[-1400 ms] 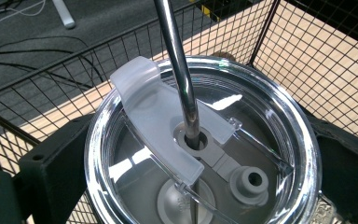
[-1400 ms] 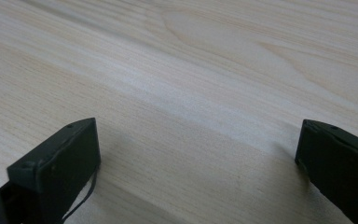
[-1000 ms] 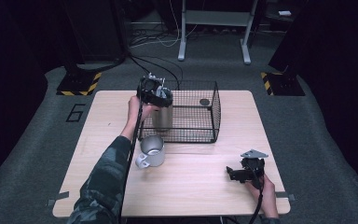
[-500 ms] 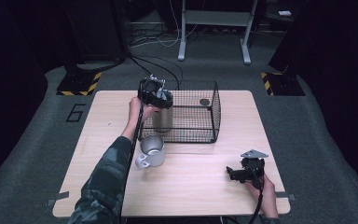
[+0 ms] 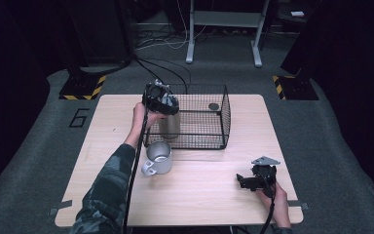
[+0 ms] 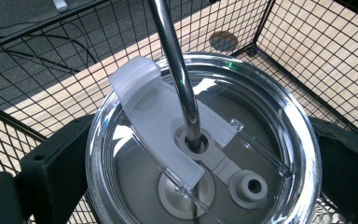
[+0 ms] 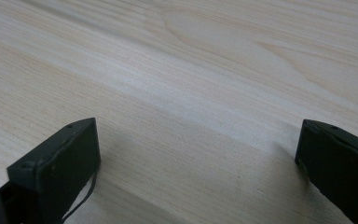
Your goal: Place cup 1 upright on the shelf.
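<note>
A person's left gripper is holding a steel tumbler by its top inside a black wire basket at the back of the wooden worktop. The tumbler is standing upright in the basket's near left corner, seemingly on or just above the basket floor, though the high view is not settling which. In the left gripper view the jaws are sitting on either side of the tumbler's clear lid, spread wide and apparently pressing its rim, while a bent metal straw is rising through the lid's centre hole. The step in hand looks to be the placing of the tumbler in the basket; the next move would likely be calling for it to be settled flat on the mesh, the jaws eased apart and the gripper lifted straight up so as to be clearing the straw and the basket's wire walls. A small dark disc is lying in the basket's far corner, well apart from the tumbler. A metal mug is waiting on the worktop just in front of the basket. The right gripper is resting near the worktop's front right edge, its jaws standing wide apart over bare wood and gripping nothing.
</note>
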The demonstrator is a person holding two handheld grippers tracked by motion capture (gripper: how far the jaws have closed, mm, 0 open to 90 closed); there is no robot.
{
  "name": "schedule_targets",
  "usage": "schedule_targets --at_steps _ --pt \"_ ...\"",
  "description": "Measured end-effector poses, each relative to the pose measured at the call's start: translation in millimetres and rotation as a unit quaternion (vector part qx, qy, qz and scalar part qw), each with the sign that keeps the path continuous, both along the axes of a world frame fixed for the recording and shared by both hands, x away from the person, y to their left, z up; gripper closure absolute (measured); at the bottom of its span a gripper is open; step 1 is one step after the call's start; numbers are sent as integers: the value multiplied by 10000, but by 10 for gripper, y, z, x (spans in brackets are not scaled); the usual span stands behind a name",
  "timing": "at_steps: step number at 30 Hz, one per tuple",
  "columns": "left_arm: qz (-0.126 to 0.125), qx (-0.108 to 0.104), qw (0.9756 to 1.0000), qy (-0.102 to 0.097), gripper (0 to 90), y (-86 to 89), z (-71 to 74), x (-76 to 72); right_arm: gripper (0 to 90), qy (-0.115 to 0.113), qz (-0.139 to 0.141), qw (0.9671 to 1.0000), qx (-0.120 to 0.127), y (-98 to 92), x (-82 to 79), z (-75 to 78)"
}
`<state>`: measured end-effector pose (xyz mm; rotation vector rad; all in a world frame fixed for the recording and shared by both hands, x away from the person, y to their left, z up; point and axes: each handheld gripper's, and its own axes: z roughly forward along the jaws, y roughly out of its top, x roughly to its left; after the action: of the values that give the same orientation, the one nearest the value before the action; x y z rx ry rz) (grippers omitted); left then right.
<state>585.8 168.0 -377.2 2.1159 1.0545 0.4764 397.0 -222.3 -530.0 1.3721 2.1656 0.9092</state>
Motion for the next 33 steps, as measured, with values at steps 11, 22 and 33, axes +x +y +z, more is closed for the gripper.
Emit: schedule_targets --at_steps 11,22,33 --pt "76 -193 9998 -40 28 40 37 -7 0 1 0 10000 -2 0 0 0" --pt "-69 -369 9989 -271 0 141 313 -164 0 0 -1 10000 -1 0 0 0" --pt "-234 -407 9973 -560 0 241 572 -501 0 1 0 10000 -2 0 0 0"
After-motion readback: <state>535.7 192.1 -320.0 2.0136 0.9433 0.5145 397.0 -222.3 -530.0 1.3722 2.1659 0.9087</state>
